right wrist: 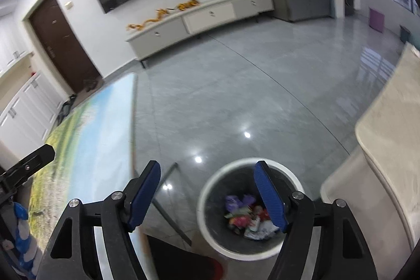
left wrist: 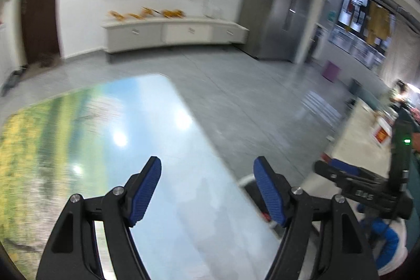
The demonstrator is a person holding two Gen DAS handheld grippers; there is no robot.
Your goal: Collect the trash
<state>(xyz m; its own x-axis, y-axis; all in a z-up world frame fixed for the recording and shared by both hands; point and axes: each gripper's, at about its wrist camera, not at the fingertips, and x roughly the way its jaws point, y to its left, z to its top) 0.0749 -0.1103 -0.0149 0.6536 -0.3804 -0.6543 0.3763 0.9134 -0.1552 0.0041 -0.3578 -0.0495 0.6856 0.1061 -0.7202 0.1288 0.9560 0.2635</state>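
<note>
With both claws up off the work, the task looks close to finished, as far as these views carry. Left gripper [left wrist: 207, 190]: blue pads spread wide, nothing between them, hanging over the printed landscape tabletop [left wrist: 110, 127], which shows no litter on the stretch in view (picture blurred, so small scraps could be missed). Right gripper [right wrist: 207, 193]: likewise spread and empty, poised above the white-rimmed trash bin [right wrist: 210, 225] that stands on the grey tiled floor [right wrist: 236, 96] between the table and a cream counter [right wrist: 388, 138]. Trash [right wrist: 246, 217] lies in the bottom of the bin: crumpled wrappers, purple, red and white, a modest heap. Judgement: the collecting is mostly done, the last piece probably dropped in. What is left, if anything, cannot be told; the near end of the table and the floor under it are hidden by the gripper bodies. No stray litter shows on the open floor.
</note>
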